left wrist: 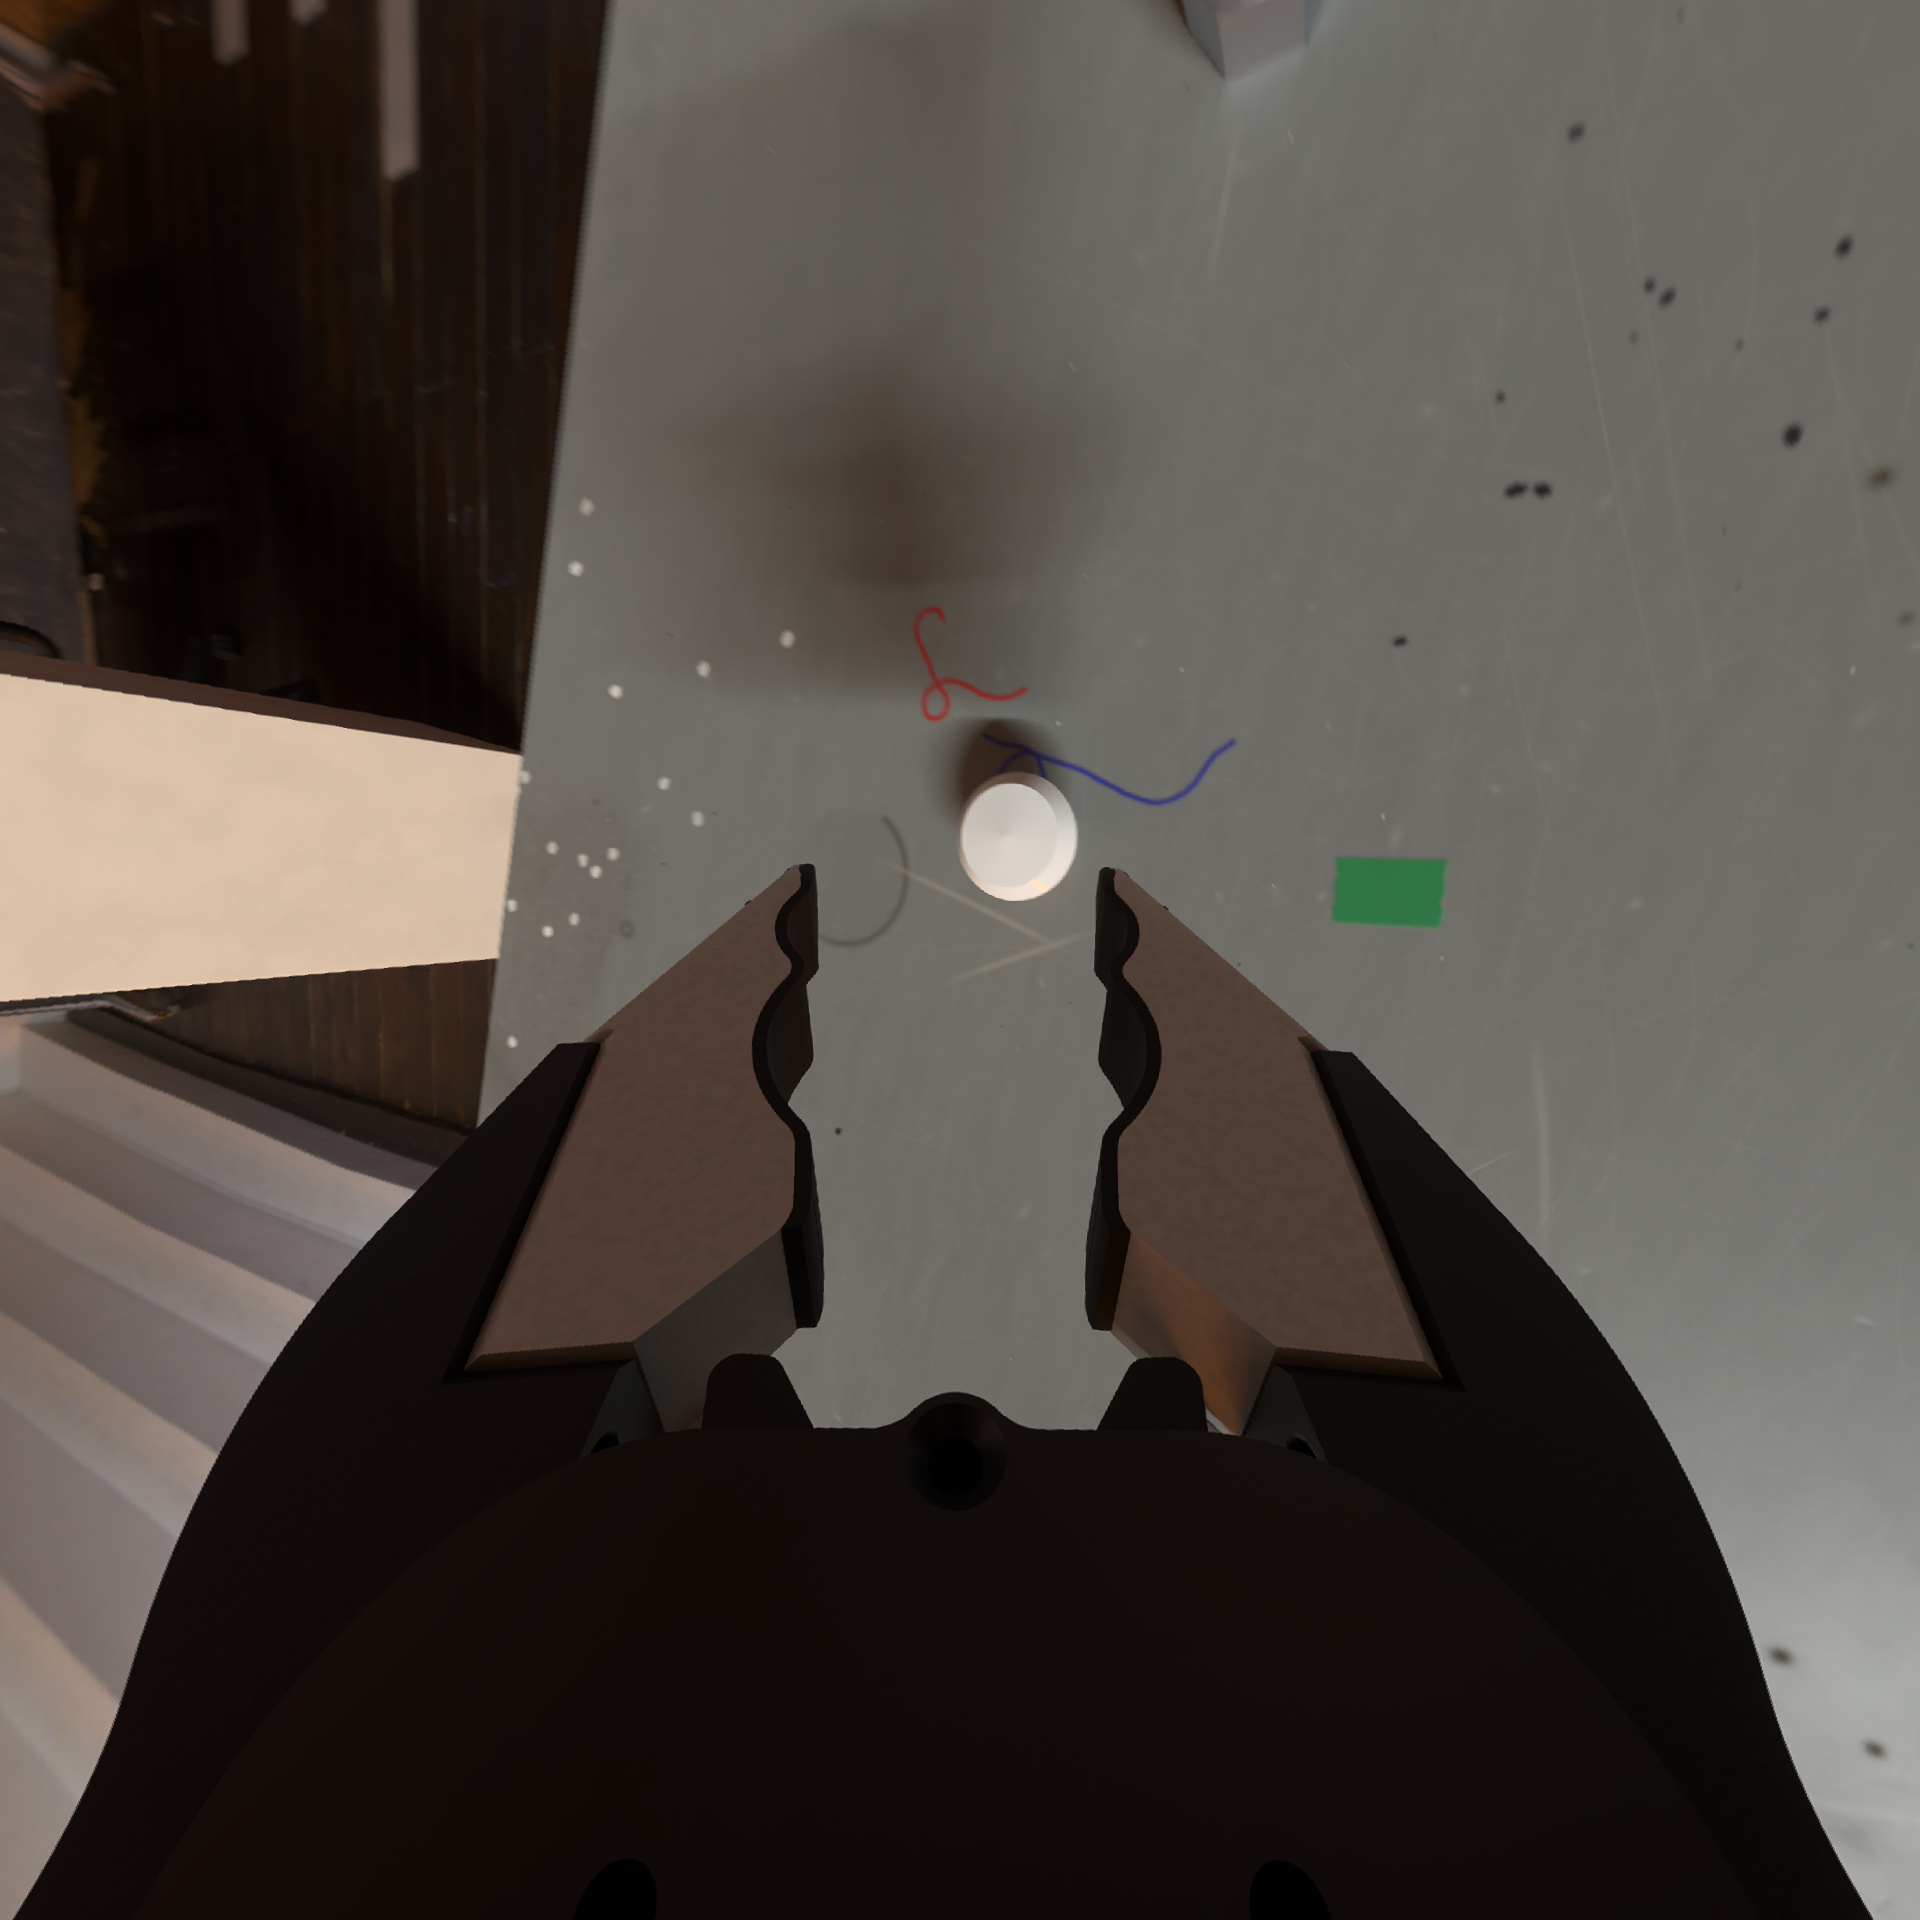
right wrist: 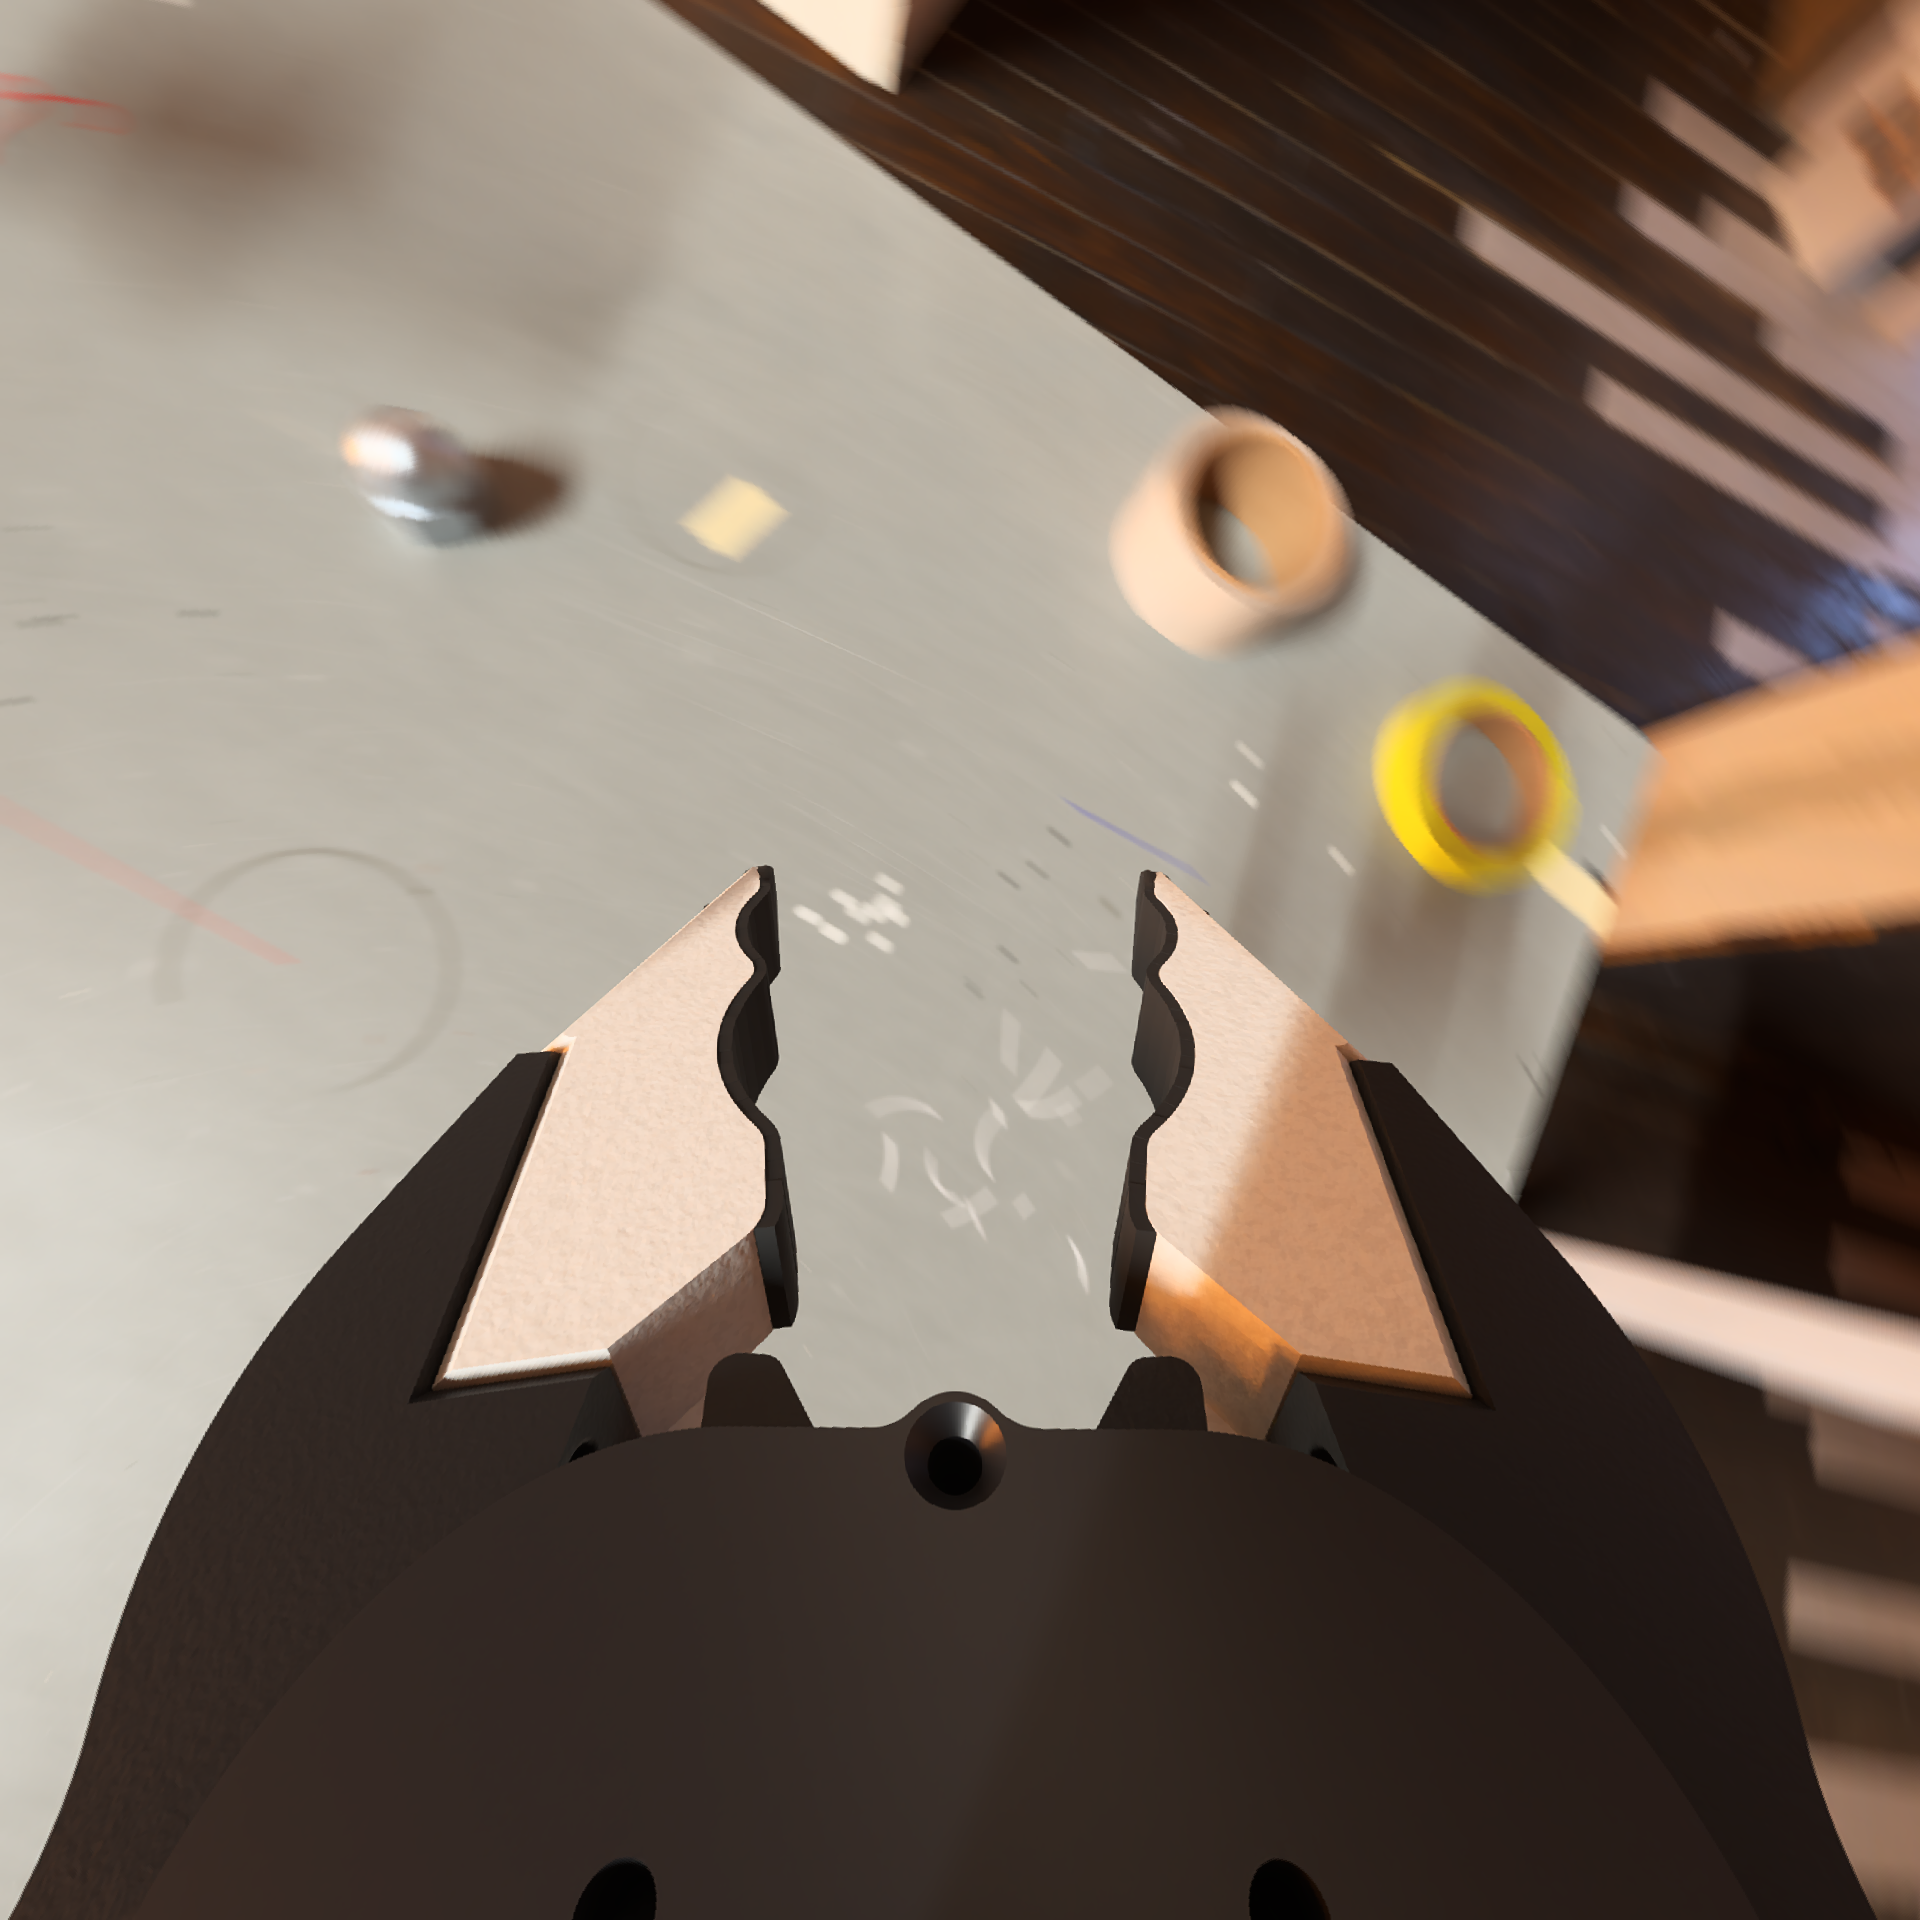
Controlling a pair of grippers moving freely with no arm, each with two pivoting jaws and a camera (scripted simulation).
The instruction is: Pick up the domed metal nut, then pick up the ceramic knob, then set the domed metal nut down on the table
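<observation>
Where the left wrist view begins, at the bottom of the frame, the left tool point(left wrist: 956, 883) spreads its two tan-faced, black-edged fingers with a clear gap and nothing between them. Just beyond the tips, slightly right of centre, the round white ceramic knob point(left wrist: 1016, 840) stands on the scuffed grey counter point(left wrist: 1351, 1195), apart from both fingers. A thin blue squiggle point(left wrist: 1153, 787) runs from behind the knob toward the right, and a red squiggle point(left wrist: 940, 670) curls just above it. At mid-right lies a flat green rectangular patch point(left wrist: 1388, 891). Higher up, a soft dark smudge (a shadow, by its look) point(left wrist: 894, 499) spreads across the centre.

In the right wrist view the right tool point(right wrist: 956, 883) is likewise parted and empty, low in the frame above white flecks point(right wrist: 997, 1122) scattered on the counter point(right wrist: 520, 727). Farther off, at right, a yellow roll of tape point(right wrist: 1397, 790) lies near the counter's edge, and above it a tan cardboard ring point(right wrist: 1153, 577). A small pale yellow square point(right wrist: 732, 516) lies flat at upper centre. To its left, in the upper left of the frame, the shiny domed metal nut point(right wrist: 410, 473) rests on the counter, well apart from the tool (this whole view is blurred).
</observation>
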